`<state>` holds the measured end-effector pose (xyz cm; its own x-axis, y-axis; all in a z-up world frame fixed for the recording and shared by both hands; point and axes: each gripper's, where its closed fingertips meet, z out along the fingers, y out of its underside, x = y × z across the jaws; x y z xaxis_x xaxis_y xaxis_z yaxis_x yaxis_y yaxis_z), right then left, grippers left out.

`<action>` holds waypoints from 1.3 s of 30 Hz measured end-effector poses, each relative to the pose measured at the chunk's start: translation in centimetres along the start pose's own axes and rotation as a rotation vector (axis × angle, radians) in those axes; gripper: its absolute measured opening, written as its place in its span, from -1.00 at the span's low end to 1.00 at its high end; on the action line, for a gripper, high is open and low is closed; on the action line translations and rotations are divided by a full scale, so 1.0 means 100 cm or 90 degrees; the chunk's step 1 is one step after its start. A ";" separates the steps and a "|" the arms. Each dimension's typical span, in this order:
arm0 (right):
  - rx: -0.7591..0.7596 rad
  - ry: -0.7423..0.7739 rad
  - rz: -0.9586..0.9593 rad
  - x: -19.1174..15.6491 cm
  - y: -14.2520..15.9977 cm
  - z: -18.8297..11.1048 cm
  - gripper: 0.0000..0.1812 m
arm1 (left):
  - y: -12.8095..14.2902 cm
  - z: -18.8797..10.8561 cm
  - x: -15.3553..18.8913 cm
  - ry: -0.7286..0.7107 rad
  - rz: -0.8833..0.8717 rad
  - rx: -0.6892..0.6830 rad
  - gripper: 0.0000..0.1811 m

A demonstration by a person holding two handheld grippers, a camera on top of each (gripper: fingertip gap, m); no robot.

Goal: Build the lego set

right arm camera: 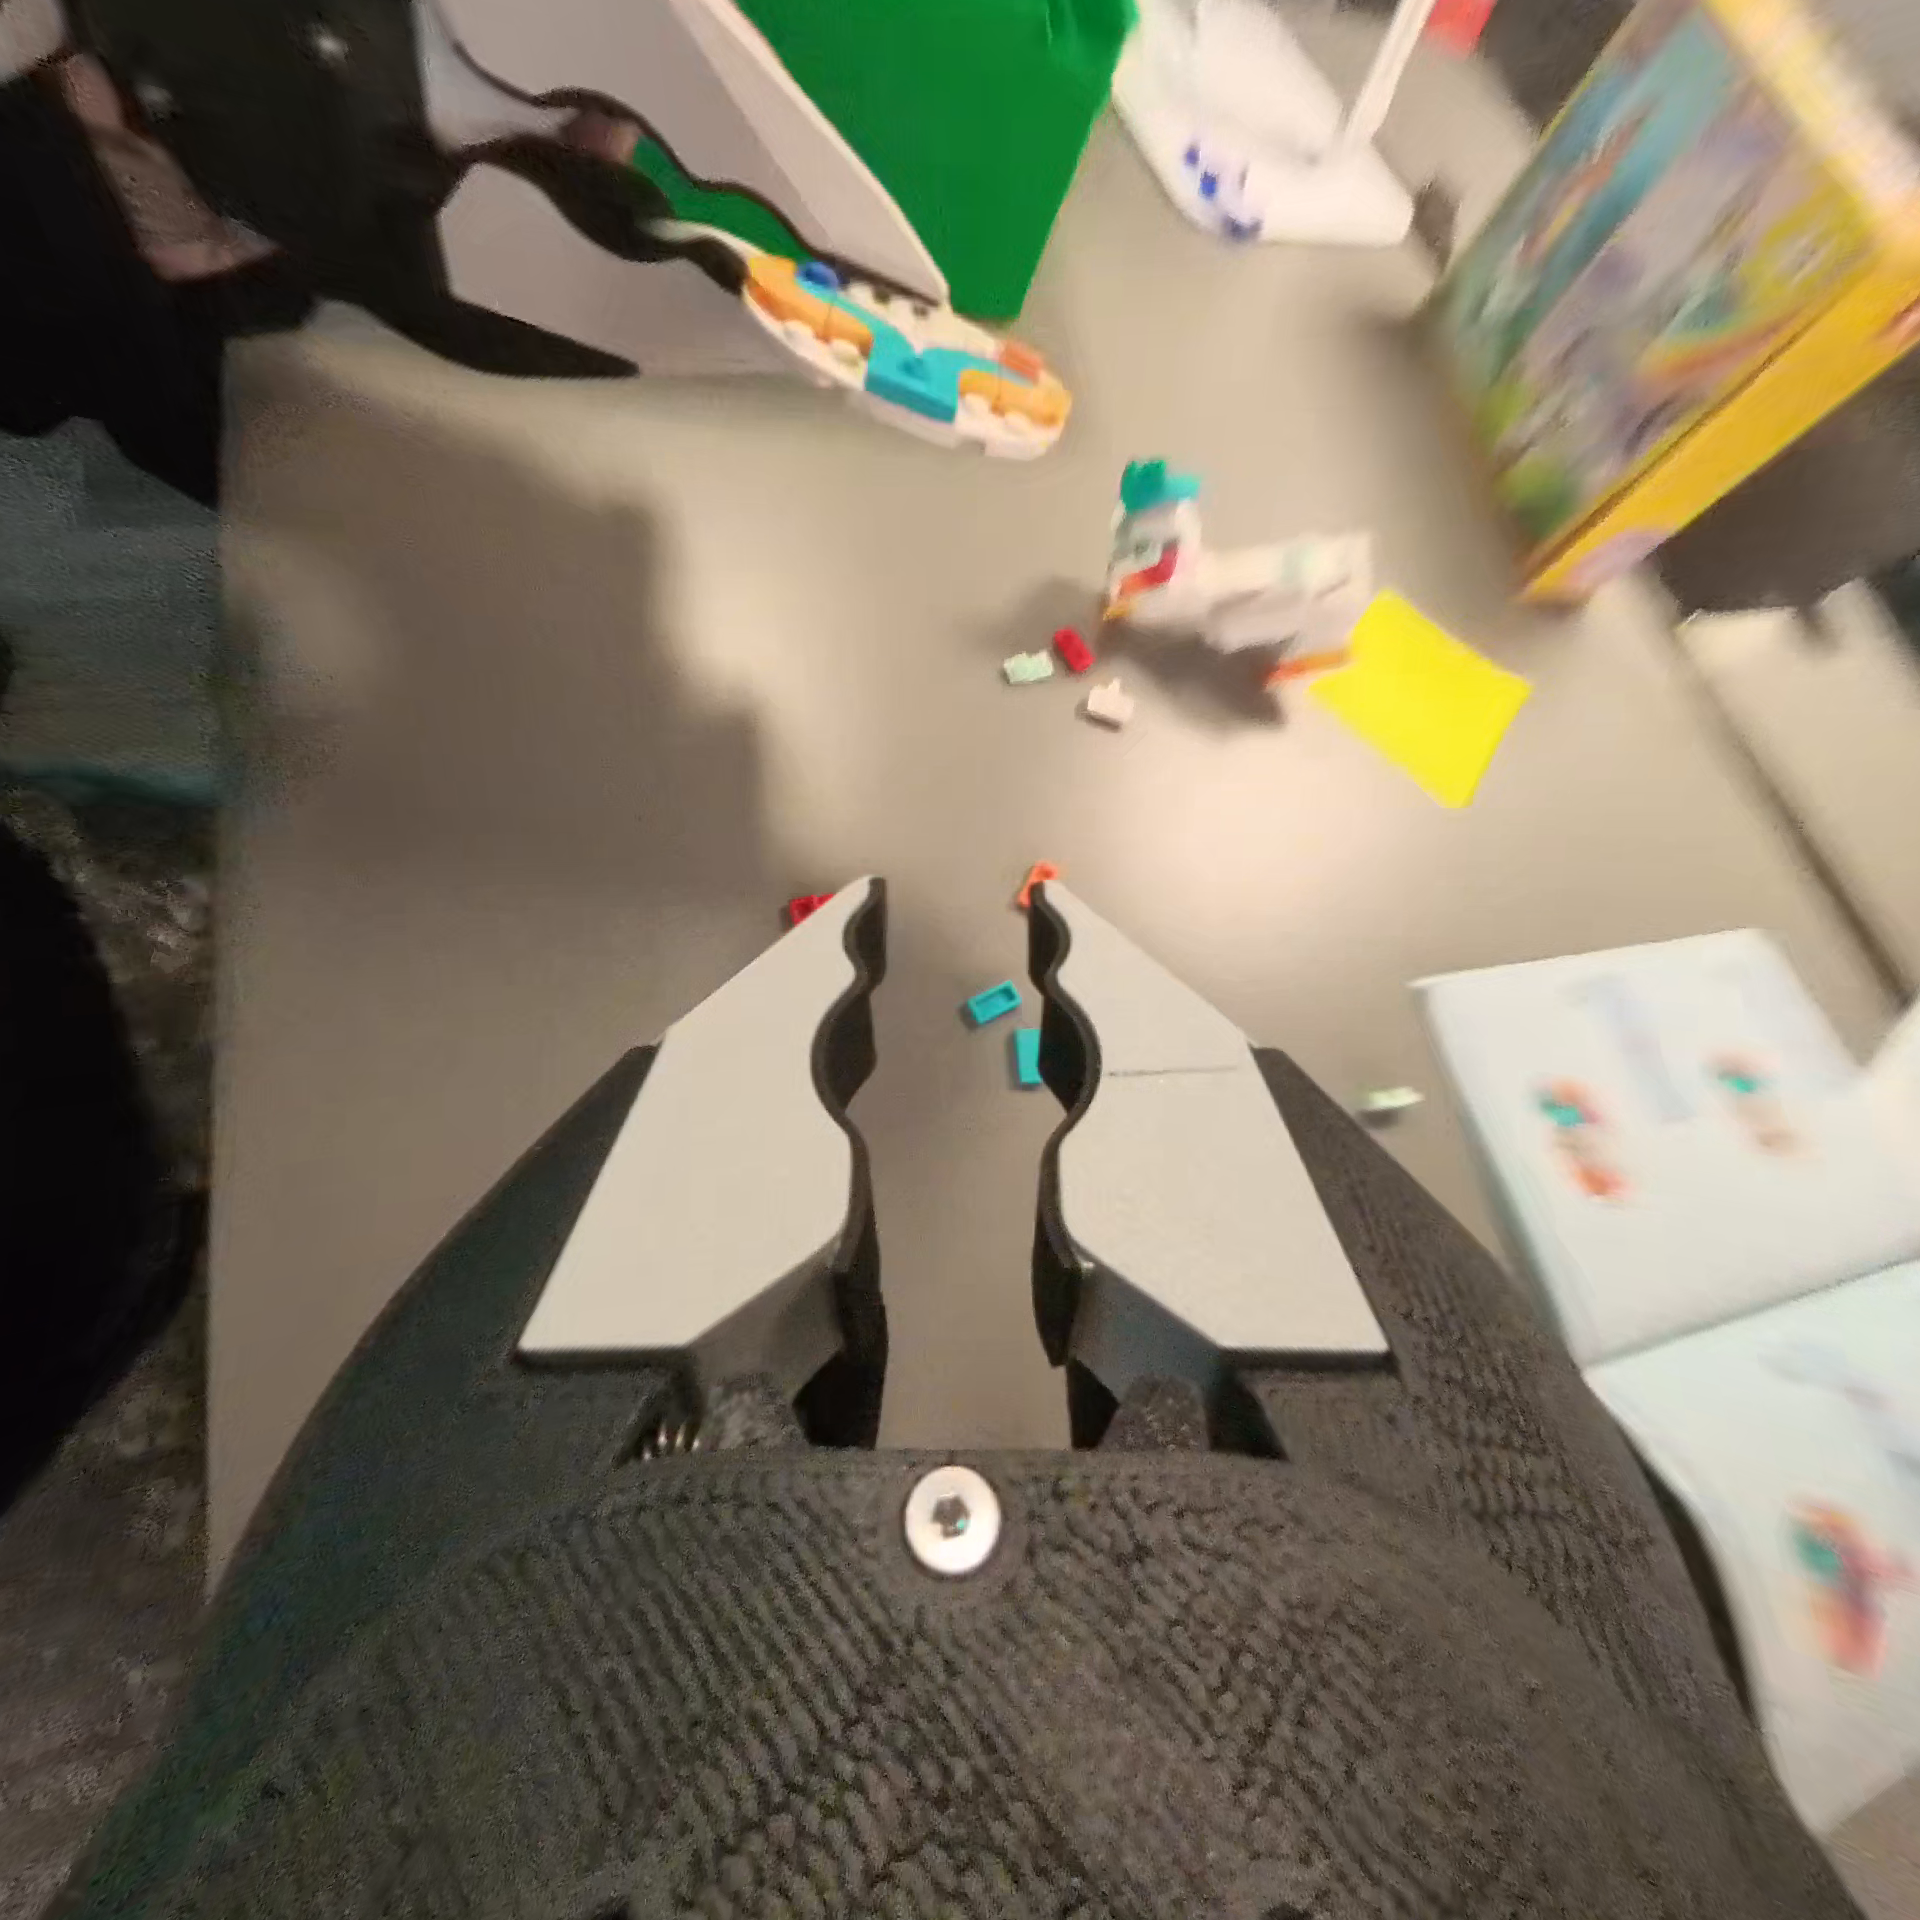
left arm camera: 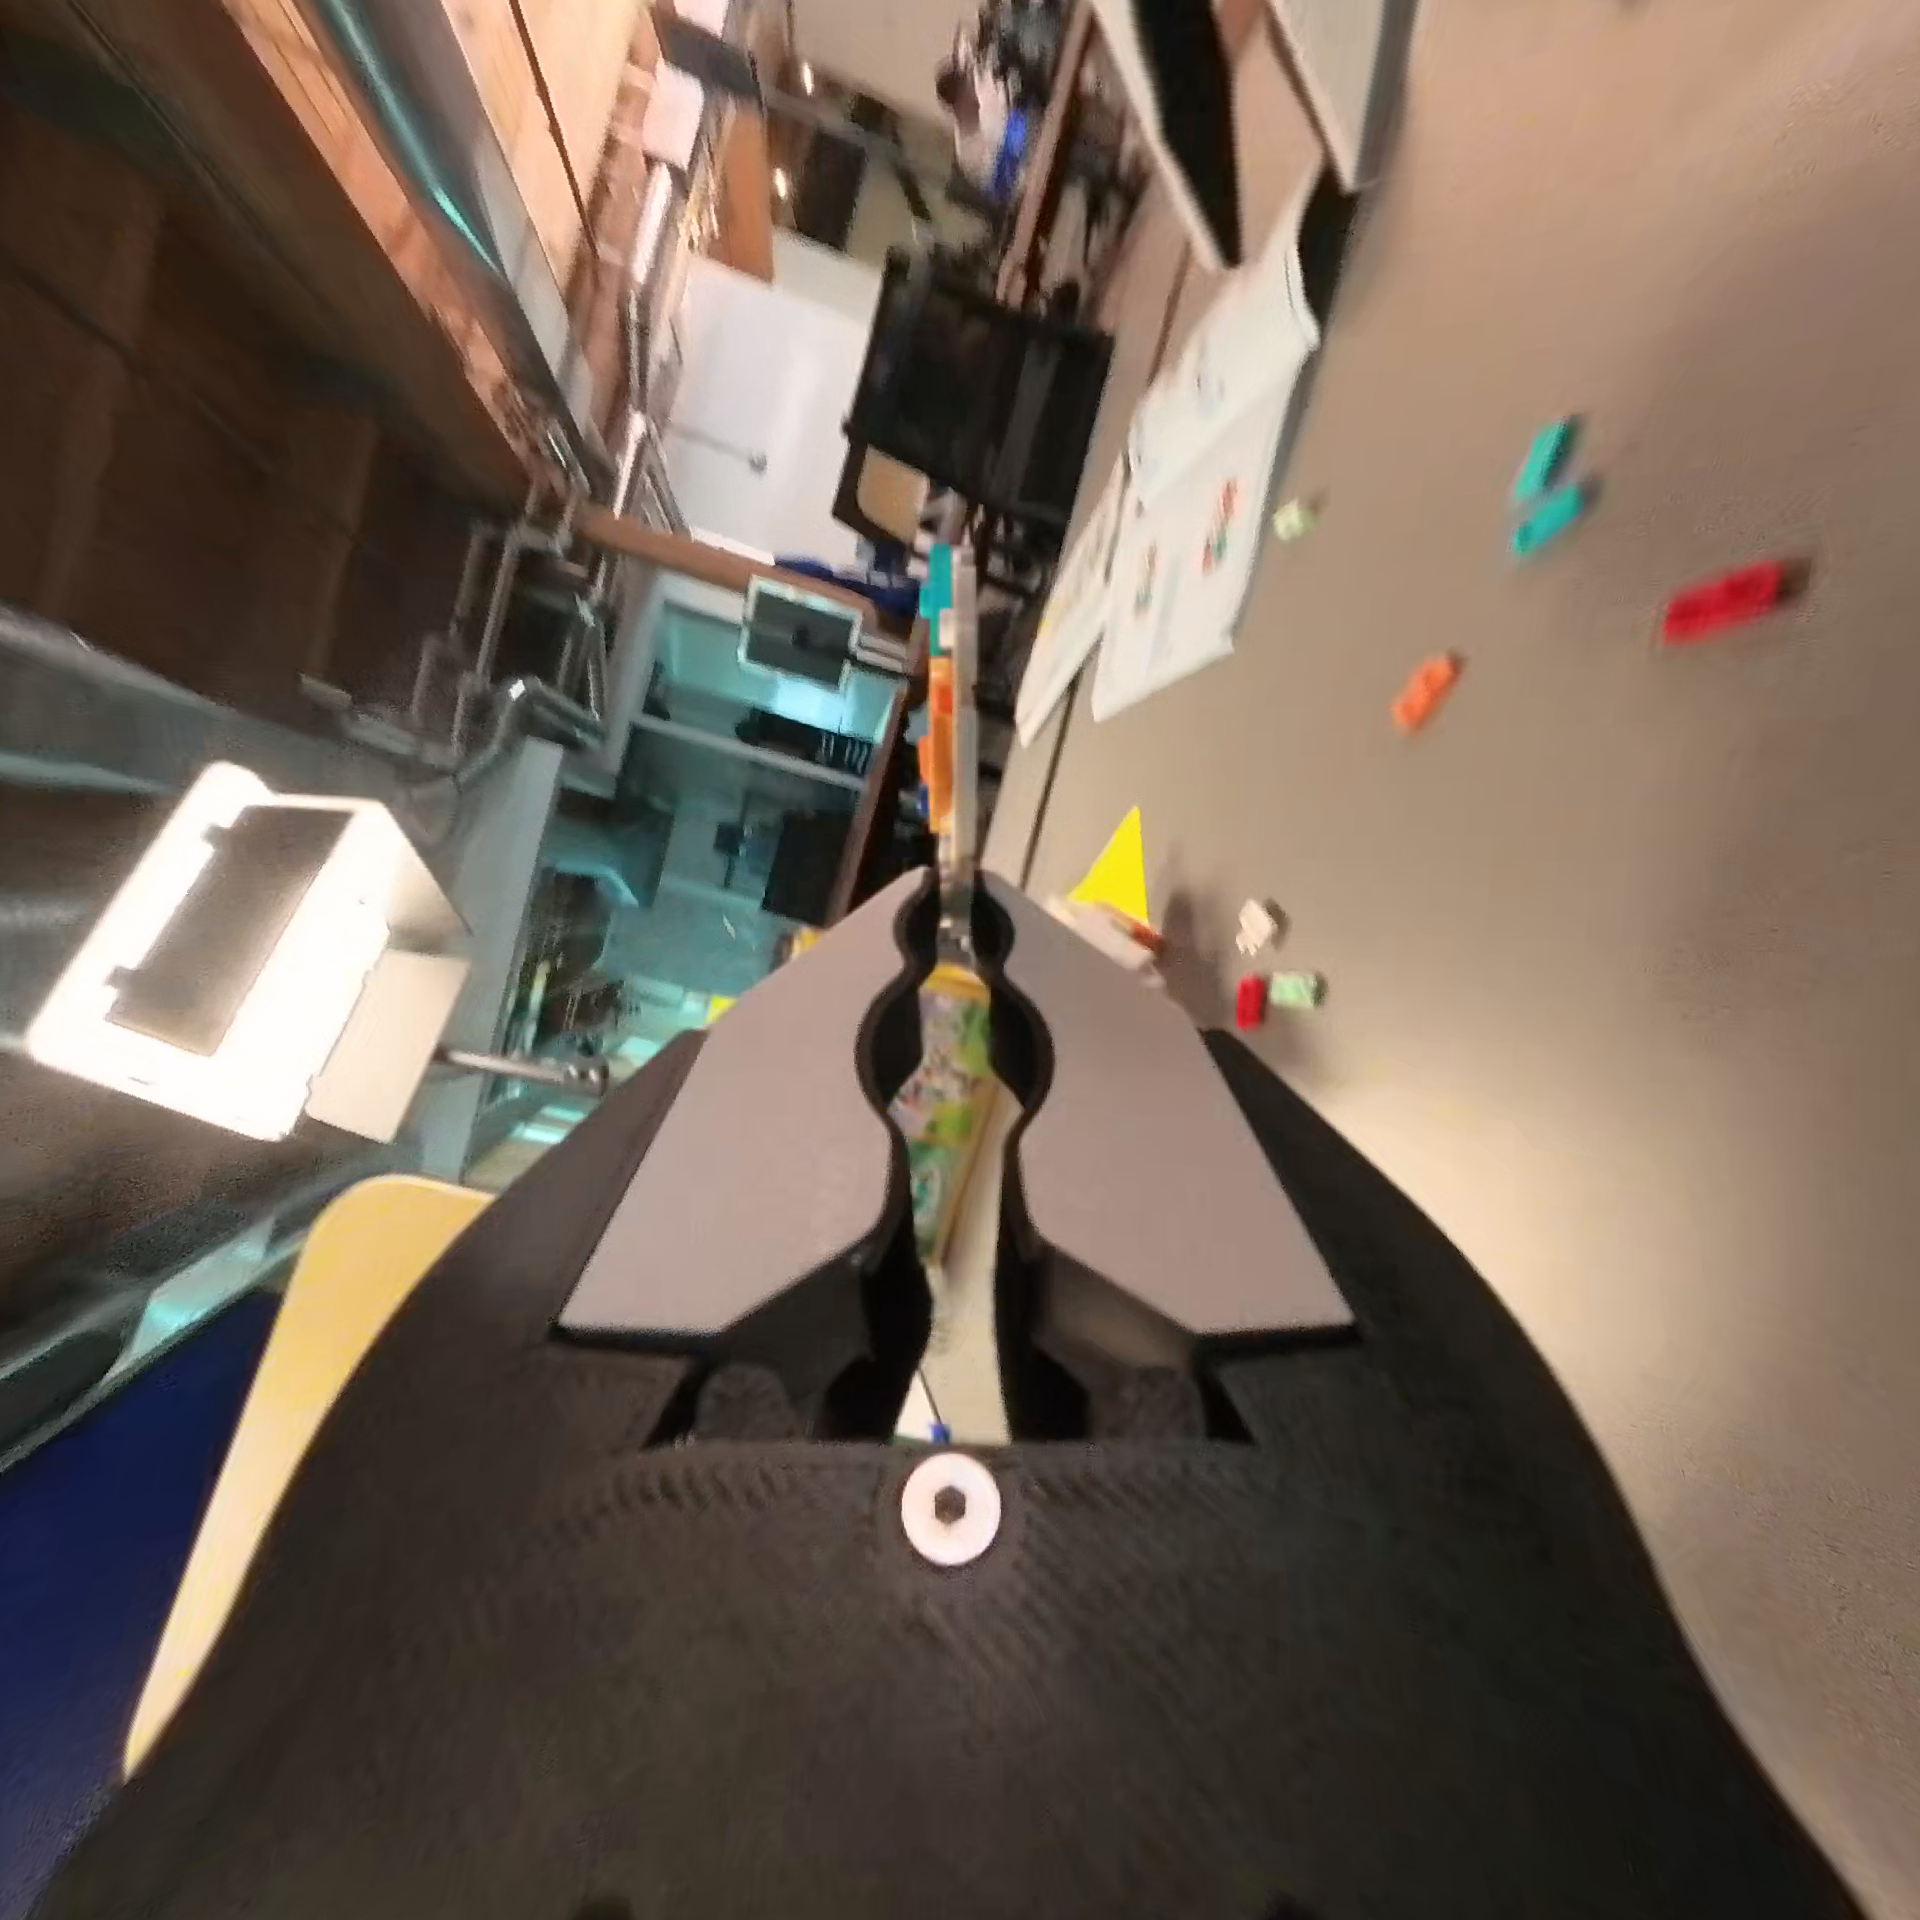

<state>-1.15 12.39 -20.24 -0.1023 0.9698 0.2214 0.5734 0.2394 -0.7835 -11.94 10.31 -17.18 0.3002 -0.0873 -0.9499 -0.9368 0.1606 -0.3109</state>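
My left gripper (left arm camera: 956,896) is shut on a flat lego wing assembly (left arm camera: 954,707), white with orange and teal pieces, seen edge-on and held above the table. The same assembly (right arm camera: 914,353) shows in the right wrist view at top centre, pinched by the left gripper (right arm camera: 831,281). My right gripper (right arm camera: 956,896) is open and empty, low over the grey table (right arm camera: 582,790). Two teal plates (right arm camera: 992,1004) lie between its fingers. A red piece (right arm camera: 805,908) and an orange piece (right arm camera: 1037,879) lie at its fingertips. A partly built white lego bird (right arm camera: 1226,582) stands farther off.
An instruction booklet (right arm camera: 1704,1195) lies open at the right. A colourful lego box (right arm camera: 1704,281) stands at top right, with a yellow sheet (right arm camera: 1423,696) near it. Small red, mint and white pieces (right arm camera: 1070,649) lie by the bird. Loose teal, red and orange bricks (left arm camera: 1725,608) show in the left wrist view. Some 12 cm of space lies between my two pairs of fingers. My left gripper's tips are some 15 cm from the partly built white lego bird (right arm camera: 1226,582).
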 end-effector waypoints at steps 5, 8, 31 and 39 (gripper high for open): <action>-0.075 -0.003 0.092 0.011 0.029 0.060 -0.77 | 0.036 0.010 0.039 0.014 0.044 -0.062 -0.96; -0.113 -0.003 0.139 0.018 0.042 0.079 -0.77 | 0.037 0.010 0.041 0.002 0.088 -0.075 -0.96; -0.347 0.137 -1.042 0.001 0.057 0.033 -0.94 | 0.030 0.016 0.066 0.038 0.162 -0.085 -0.96; -0.376 0.028 -1.226 -0.021 0.074 0.024 -0.93 | 0.030 0.015 0.068 0.044 0.165 -0.085 -0.95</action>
<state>1.32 12.22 -27.87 -0.7784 -0.4887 0.3941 -0.0942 0.7115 0.6963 -12.40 11.69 -24.63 0.0393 -0.1282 -0.9910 -0.9973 0.0561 -0.0469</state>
